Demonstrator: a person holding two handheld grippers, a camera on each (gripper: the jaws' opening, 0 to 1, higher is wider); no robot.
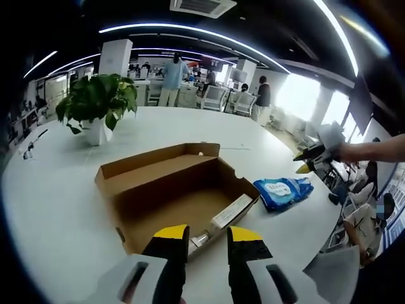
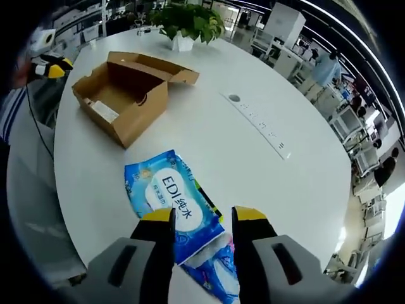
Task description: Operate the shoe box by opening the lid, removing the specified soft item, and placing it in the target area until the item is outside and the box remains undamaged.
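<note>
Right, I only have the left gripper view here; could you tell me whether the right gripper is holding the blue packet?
Observer: No. In the right gripper view the right gripper is open, its jaws standing either side of the blue packet's near end, and the packet lies flat on the table.
Operator: Thank you. Can you read anything on it?
Observer: Yes, its white label carries the large letters EDI.
Operator: And what lies beyond the packet on that side?
Observer: A long socket strip set into the tabletop, well apart from the packet and from the box.
</note>
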